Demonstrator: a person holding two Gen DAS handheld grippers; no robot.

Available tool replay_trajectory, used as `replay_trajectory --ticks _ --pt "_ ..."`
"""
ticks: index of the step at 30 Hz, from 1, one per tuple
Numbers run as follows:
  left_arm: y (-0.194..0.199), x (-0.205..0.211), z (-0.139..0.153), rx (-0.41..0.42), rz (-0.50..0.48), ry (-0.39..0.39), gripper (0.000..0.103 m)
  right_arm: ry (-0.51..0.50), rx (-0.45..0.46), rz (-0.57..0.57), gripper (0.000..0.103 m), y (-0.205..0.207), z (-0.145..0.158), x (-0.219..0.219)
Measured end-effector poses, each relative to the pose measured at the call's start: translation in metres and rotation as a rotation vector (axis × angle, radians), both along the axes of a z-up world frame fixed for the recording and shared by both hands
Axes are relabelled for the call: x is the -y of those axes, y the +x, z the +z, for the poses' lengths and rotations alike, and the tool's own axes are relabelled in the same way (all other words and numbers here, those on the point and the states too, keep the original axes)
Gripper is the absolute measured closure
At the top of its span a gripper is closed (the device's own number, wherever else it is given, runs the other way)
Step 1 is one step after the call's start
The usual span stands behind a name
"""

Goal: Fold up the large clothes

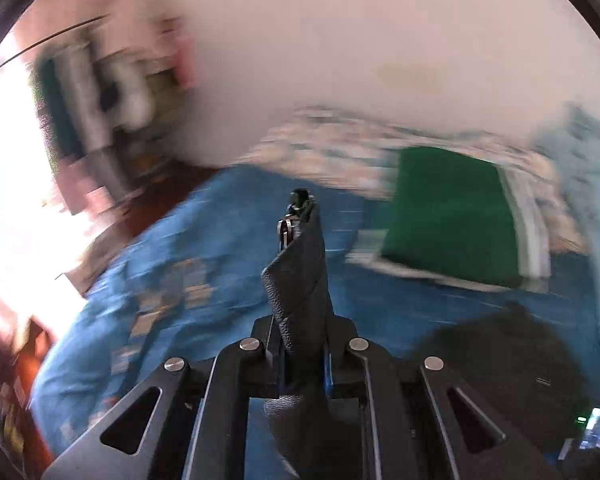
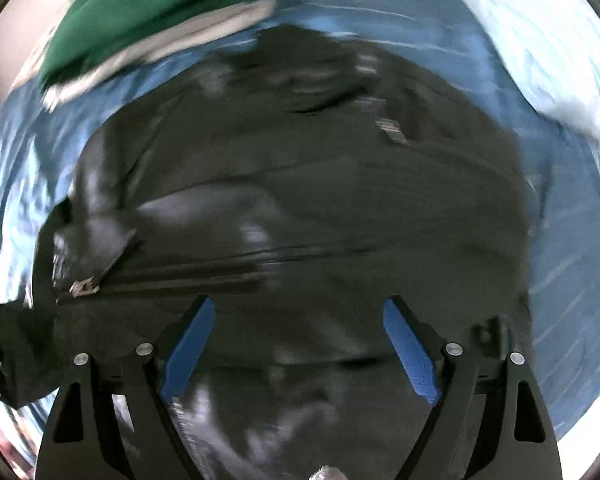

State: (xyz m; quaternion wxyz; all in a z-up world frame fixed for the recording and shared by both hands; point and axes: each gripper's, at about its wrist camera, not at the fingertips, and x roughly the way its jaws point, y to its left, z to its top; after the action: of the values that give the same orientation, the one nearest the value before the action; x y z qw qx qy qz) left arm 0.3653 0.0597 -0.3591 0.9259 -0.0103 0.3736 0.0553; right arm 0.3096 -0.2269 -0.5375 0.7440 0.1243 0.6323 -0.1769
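Note:
A large black jacket [image 2: 300, 184] with a zipper [image 2: 85, 286] lies spread on a blue bedsheet [image 2: 572, 280]. My right gripper [image 2: 299, 312] is open just above it, blue pads [image 2: 188, 348] wide apart. My left gripper [image 1: 300, 216] is shut on a strip of the black jacket's edge [image 1: 300, 280], with a metal zipper part at the tips, held above the bed. The rest of the jacket shows dark at lower right in the left wrist view [image 1: 500, 344]. Both views are motion-blurred.
A folded green garment [image 1: 448, 208] lies on the bed by patterned bedding [image 1: 340, 136]; it also shows in the right wrist view [image 2: 148, 4]. A pale blue cloth [image 2: 540, 40] lies at the right. Shelves [image 1: 100, 100] and a bright window stand at the left.

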Motion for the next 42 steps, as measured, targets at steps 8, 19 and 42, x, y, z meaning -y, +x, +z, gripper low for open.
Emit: replay_trajectory --ticks 8,19,42 --pt "0.012 0.243 -0.049 -0.188 -0.472 -0.175 0.094 -0.048 -0.024 -0.239 0.015 -0.059 0.004 0.145" --pt "-0.02 0.361 -0.142 -0.449 -0.644 -0.079 0.011 0.07 -0.035 -0.416 0.015 -0.143 -0.009 0.251" --pt "0.036 0.08 -0.222 -0.571 0.032 0.259 0.004 0.223 -0.11 -0.04 0.068 0.002 -0.047 0.165"
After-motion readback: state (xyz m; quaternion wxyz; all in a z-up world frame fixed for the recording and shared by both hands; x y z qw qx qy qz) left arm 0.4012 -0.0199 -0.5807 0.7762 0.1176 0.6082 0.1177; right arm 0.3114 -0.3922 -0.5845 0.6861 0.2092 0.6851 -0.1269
